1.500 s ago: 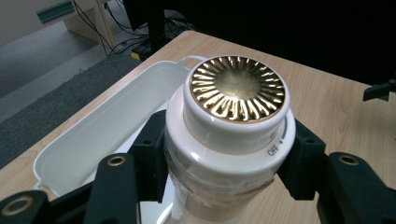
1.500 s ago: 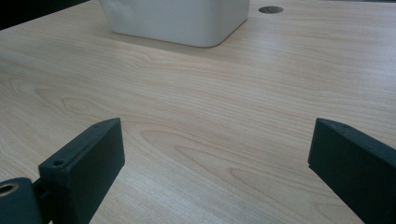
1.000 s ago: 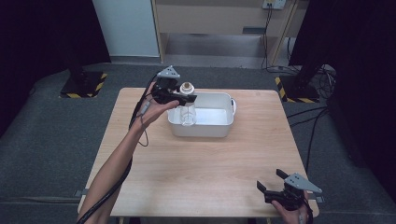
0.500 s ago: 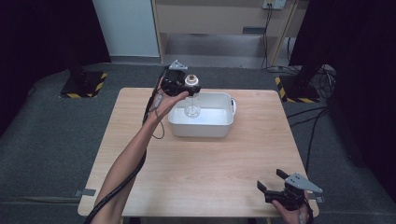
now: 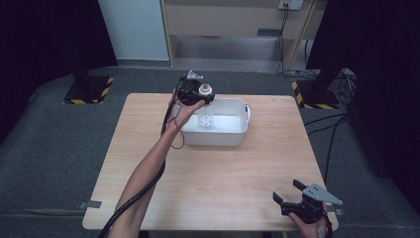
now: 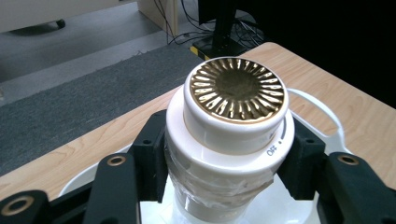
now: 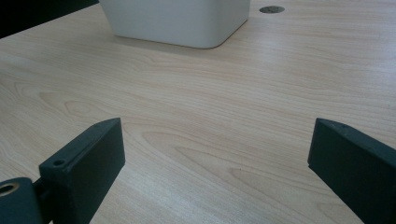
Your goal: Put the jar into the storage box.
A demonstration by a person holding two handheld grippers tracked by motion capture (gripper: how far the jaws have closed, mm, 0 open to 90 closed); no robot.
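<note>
On the left side of the high view, the person's left arm (image 5: 148, 168) reaches forward over the wooden surface (image 5: 148, 148), and a black cable (image 5: 124, 213) runs along it. The left gripper (image 5: 195, 94) is held above the near left corner of the white tub (image 5: 237, 139), which stands on the far middle part of the surface. Its jaws are closed around a clear jar (image 5: 205, 116), just under the white lid (image 6: 233, 116); the jar hangs upright over the inside of the tub. In the left gripper view the lid has a round gold top with ribs (image 6: 238, 88), and some clear tape or film seems to be wrapped around the neck under it, but this part is not sharp enough to be sure. Whether the jar bottom touches the tub floor cannot be told. Further right, at the near right corner of the surface, the right gripper (image 5: 292, 196) is low over the wood. Its jaws are wide apart and hold nothing, and the tub is well apart from it.
</note>
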